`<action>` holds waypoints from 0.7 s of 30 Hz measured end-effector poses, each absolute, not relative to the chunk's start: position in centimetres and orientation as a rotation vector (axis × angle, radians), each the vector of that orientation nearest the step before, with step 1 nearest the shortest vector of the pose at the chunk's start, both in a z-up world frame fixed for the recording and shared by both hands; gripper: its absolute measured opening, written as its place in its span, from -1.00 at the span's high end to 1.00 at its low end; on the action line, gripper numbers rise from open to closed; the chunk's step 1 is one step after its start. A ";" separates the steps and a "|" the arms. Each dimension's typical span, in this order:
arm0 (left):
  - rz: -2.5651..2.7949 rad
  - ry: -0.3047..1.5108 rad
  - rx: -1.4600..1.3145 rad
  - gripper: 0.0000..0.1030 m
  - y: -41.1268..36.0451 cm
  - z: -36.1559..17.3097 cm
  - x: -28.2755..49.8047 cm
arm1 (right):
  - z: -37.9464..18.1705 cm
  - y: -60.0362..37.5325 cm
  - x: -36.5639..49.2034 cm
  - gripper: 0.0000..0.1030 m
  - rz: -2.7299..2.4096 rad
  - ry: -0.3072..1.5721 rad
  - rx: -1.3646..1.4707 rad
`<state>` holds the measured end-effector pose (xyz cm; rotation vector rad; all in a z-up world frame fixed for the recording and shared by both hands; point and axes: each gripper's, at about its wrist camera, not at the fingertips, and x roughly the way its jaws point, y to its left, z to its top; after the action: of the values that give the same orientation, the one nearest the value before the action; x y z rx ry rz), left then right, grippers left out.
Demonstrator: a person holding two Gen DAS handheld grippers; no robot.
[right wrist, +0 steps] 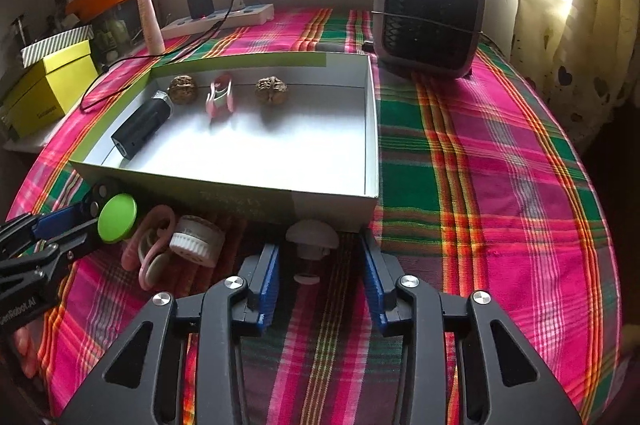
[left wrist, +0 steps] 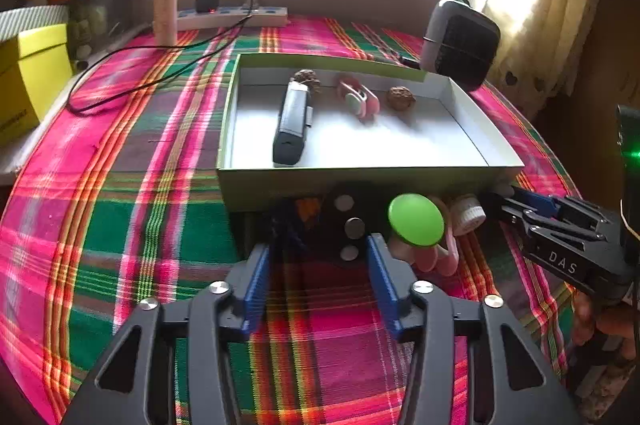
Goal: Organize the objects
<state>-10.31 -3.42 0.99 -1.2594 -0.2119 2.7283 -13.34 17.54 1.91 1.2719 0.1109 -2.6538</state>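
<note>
Sorting is partway done, judging by the layout. Shallow open box (right wrist: 370,129) on the plaid cloth (right wrist: 500,185) already holds four things: a black oblong device (right wrist: 140,127) at its left side, two walnuts (right wrist: 182,88) (right wrist: 271,90) along the far wall, and a pink clip-like item (right wrist: 219,97) between the walnuts.

Left outside, all just in front of the box's near wall: black piece with round metal studs (left wrist: 348,225), green round-capped item (left wrist: 416,220), pink ring-shaped toy (right wrist: 150,245), small white ridged jar (right wrist: 196,240), white mushroom-shaped knob (right wrist: 312,235).

Left gripper (left wrist: 318,257) is open, jaws either side of the black studded piece, pads not pressing on it. Right gripper (right wrist: 320,265) is open too, white knob between its fingers with gaps on both sides, nothing held.

Roughly half remains: five items to go into the box, likely starting with these two.
</note>
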 end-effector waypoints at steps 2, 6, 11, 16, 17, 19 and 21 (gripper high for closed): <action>2.719 -0.235 -1.256 0.32 -3.5 1.0 -10.3 | 1.9 17.5 -13.3 0.48 -2.656 0.112 1.272; 2.721 -0.221 -1.253 0.54 -3.2 1.1 -10.1 | 1.9 17.4 -13.3 0.48 -2.658 0.122 1.272; 2.721 -0.222 -1.258 0.75 -3.3 1.0 -9.9 | 1.9 17.5 -13.1 0.49 -2.658 0.120 1.271; 2.723 -0.224 -1.261 0.80 -3.5 1.0 -9.5 | 2.0 17.4 -12.6 0.49 -2.650 0.112 1.262; 2.724 -0.222 -1.263 0.80 -3.6 1.0 -9.4 | 2.0 17.4 -12.5 0.49 -2.647 0.110 1.260; 2.715 -0.227 -1.268 0.80 -3.7 0.9 -9.3 | 2.0 17.3 -12.2 0.49 -2.637 0.106 1.257; 2.709 -0.247 -1.254 0.73 -3.8 1.2 -9.3 | 2.0 17.4 -12.0 0.49 -2.632 0.099 1.255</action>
<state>-9.26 -3.79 1.15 -1.2535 -0.2469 2.7089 -11.98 17.37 2.02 1.2550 0.0988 -2.6320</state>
